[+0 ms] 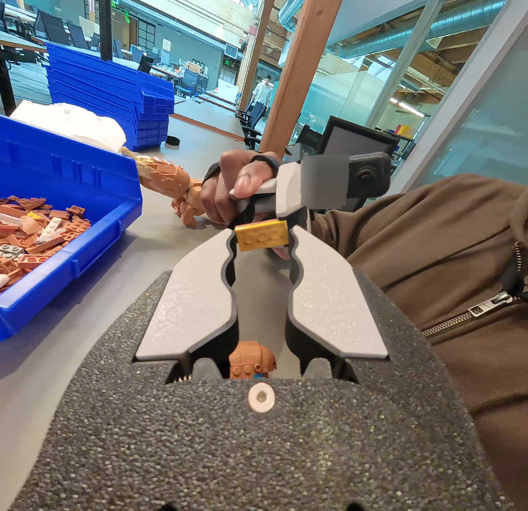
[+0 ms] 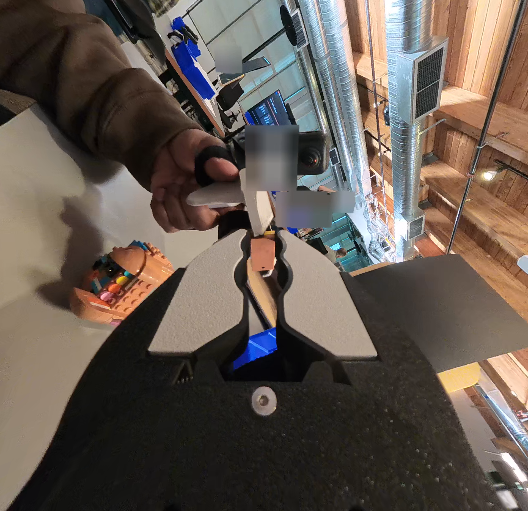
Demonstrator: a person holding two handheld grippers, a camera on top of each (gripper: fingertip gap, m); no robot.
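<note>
Two claws meet above the blue bin (image 1: 85, 211): left claw (image 1: 261, 237) clenches a yellow plate (image 1: 262, 235), right claw (image 2: 261, 250) a brown brick (image 2: 262, 254); align studs squarely.

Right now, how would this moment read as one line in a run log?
left tool: shut on flat yellow studded plastic brick | right tool: shut on small brown plastic block | both meeting above grey table
</note>
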